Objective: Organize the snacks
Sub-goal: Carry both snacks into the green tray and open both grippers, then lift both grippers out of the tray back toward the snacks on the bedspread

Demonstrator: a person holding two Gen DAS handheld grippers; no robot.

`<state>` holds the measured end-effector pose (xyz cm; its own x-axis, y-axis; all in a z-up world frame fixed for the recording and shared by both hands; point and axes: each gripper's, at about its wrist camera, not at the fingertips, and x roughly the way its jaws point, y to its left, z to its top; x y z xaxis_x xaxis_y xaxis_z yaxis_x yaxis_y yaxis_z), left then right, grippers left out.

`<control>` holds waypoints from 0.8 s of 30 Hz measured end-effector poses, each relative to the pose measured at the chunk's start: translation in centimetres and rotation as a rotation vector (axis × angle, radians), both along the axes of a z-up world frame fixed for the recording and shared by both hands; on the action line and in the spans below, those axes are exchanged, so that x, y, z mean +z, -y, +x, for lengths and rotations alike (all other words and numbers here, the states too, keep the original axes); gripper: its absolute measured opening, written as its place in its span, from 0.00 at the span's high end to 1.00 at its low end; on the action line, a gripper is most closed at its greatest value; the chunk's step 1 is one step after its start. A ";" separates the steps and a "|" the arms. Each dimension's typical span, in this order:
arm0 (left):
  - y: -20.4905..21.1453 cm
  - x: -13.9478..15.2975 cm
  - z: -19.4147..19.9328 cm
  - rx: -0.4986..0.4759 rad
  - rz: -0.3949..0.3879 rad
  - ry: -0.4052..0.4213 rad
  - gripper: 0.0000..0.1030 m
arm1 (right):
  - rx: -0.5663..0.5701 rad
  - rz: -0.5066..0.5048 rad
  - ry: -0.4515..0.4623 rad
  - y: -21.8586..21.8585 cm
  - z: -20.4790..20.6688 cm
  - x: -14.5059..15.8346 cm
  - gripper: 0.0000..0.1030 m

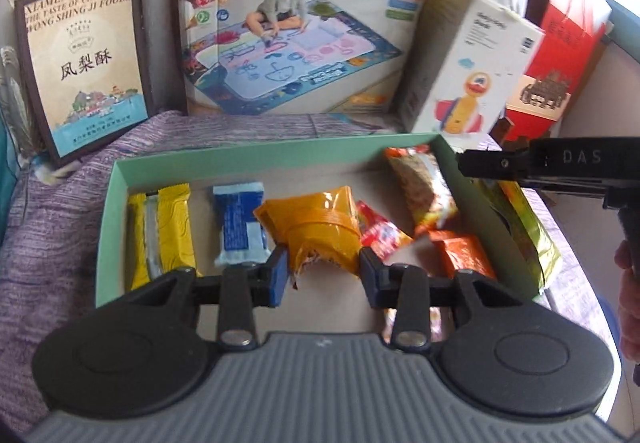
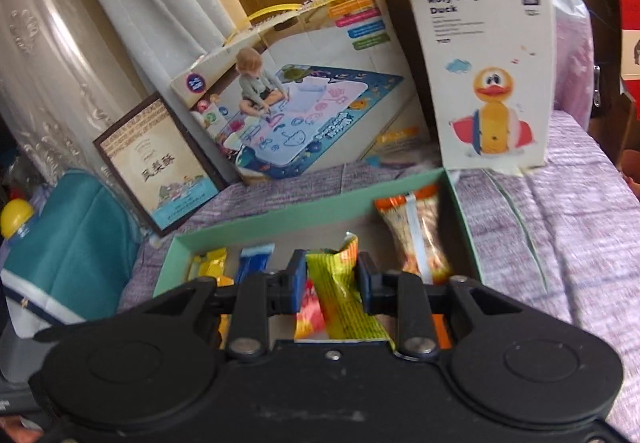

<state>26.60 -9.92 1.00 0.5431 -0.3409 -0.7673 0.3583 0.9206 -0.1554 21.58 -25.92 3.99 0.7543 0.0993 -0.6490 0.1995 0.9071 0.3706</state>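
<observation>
A shallow green box (image 1: 256,159) lies on a purple cloth and holds several snack packs: a yellow bar (image 1: 170,227), a blue pack (image 1: 240,223), a red pack (image 1: 380,231), an orange pack (image 1: 464,251) and a long noodle-print pack (image 1: 424,187). My left gripper (image 1: 324,275) is over the box's near part, shut on an orange-yellow pack (image 1: 320,227). My right gripper (image 2: 330,283) is shut on a yellow-green pack (image 2: 344,299) above the box (image 2: 320,215). In the left wrist view the right gripper (image 1: 464,163) hangs at the box's right wall with that pack (image 1: 524,227) below it.
A pineapple-cake box (image 1: 84,59), a drawing-mat box (image 1: 296,43), a Roly-Poly Duck box (image 2: 488,67) and a red box (image 1: 560,51) stand behind the green box. A teal bag (image 2: 68,243) lies at the left. Purple cloth (image 2: 560,223) spreads to the right.
</observation>
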 end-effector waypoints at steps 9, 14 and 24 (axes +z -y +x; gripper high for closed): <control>1.5 -3.4 5.8 0.005 -0.014 -0.056 0.61 | -0.026 0.003 -0.032 0.5 7.1 -3.7 0.74; 1.5 -3.4 6.3 0.067 0.010 -0.018 0.03 | -0.018 -0.006 -0.005 0.3 7.1 -3.3 0.17; 0.8 -2.6 3.4 0.079 0.058 -0.019 0.00 | -0.002 0.003 -0.029 -0.4 3.8 -1.4 0.00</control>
